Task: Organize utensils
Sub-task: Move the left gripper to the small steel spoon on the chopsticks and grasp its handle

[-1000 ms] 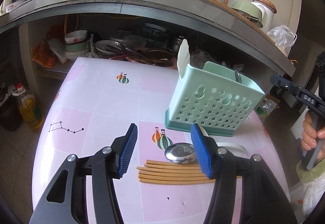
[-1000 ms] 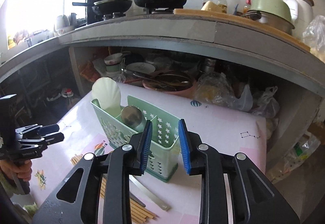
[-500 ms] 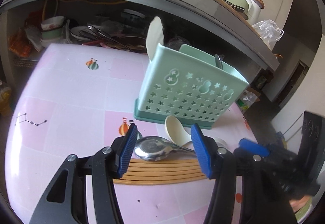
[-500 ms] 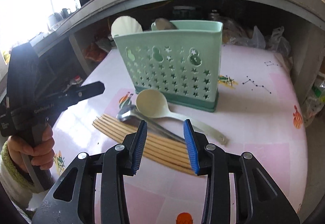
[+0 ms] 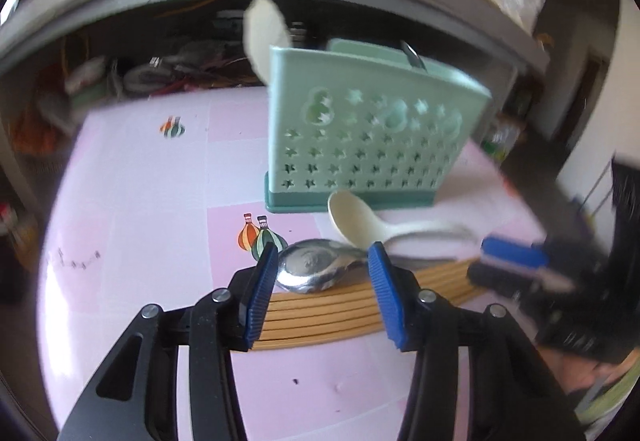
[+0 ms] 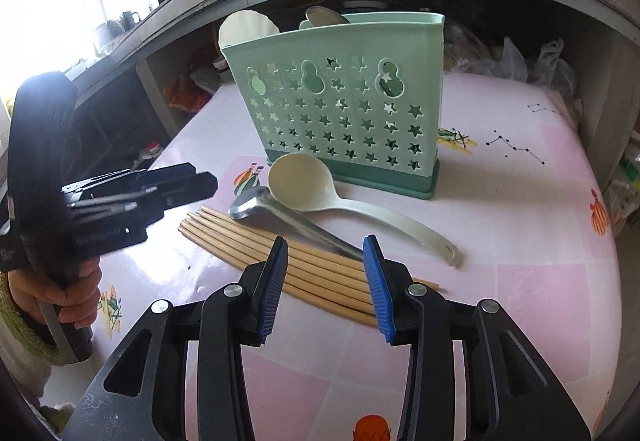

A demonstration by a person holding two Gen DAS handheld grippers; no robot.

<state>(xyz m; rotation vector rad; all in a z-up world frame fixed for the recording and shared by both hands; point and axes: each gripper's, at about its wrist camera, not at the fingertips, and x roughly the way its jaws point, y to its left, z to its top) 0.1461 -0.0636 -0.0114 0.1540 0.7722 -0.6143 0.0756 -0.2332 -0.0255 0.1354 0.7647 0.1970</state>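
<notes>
**A:** Which step is this, would you say?

**B:** The approach to a pick-up, I'd judge. On the pink tabletop (image 6: 520, 281) a row of wooden chopsticks (image 6: 304, 265) lies flat, with a metal spoon (image 6: 280, 215) resting across them and a cream plastic ladle (image 6: 320, 189) touching it, its bowl just in front of the green utensil holder (image 6: 344, 109). The holder stands upright and already has a cream scoop and a metal spoon sticking out of the top.

**A:** And the grippers?

**B:** The left gripper (image 5: 322, 291) is angled down at the metal spoon's bowl (image 5: 312, 273), which sits between its blue pads. Its jaws have just been closing, but the pads aren't pressing on anything yet, so it's open and empty. The right gripper (image 6: 326, 287) tilts down over the other end of the chopsticks, near the spoon's handle. Its jaws have just been opening, with the chopsticks seen between the pads but nothing gripped.

**A:** Can you see the hands?

**B:** In the right wrist view, the person's left hand (image 6: 68, 293) wraps the handle at the left edge, sleeve cuff showing. The left wrist view is blurred at its right side, where the other gripper is only a smear.

**A:** What does the next move call for?

**B:** Probably lowering onto the spoon or chopsticks and closing firmly. The spoon lies on top, so I'd expect it has to go first, or the chopsticks may scatter.
</notes>
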